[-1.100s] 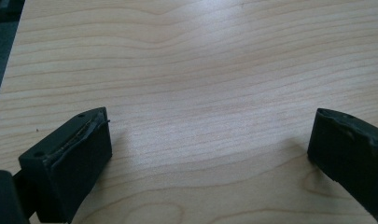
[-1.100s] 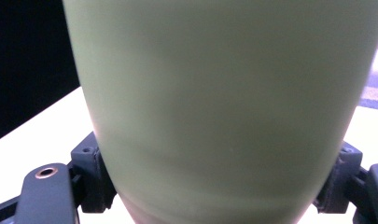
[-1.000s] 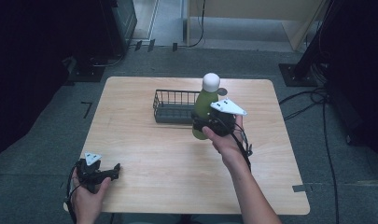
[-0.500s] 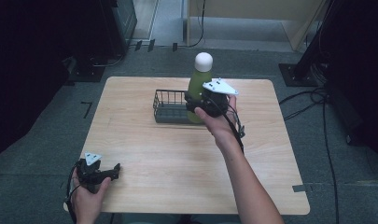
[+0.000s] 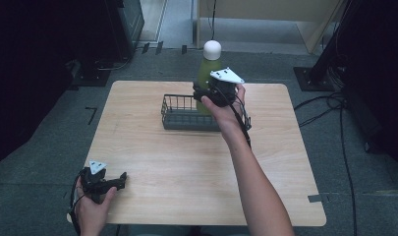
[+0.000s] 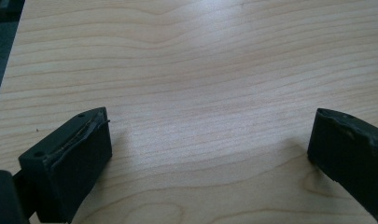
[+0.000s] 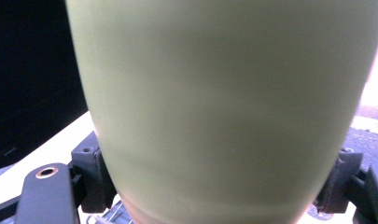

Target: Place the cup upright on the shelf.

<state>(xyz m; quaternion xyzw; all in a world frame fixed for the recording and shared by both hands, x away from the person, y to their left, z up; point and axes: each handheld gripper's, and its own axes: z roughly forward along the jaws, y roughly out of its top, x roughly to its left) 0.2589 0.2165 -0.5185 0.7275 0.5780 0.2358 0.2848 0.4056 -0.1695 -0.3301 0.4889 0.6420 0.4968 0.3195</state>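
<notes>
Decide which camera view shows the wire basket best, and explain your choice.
The high view shows the wire basket best: its whole dark frame stands on the table under the green bottle held in the right gripper. The right gripper view catches a few wires below the bottle; the left gripper view faces bare tabletop.

High view looks down on the table (image 5: 186, 162) (shared with close left gripper view).

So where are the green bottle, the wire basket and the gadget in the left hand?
green bottle (image 5: 205, 73): high view, on its green body under the white cap.
wire basket (image 5: 179, 120): high view, on its dark near wall.
left gripper (image 5: 119, 179): high view, between the tips of its open jaws.
</notes>
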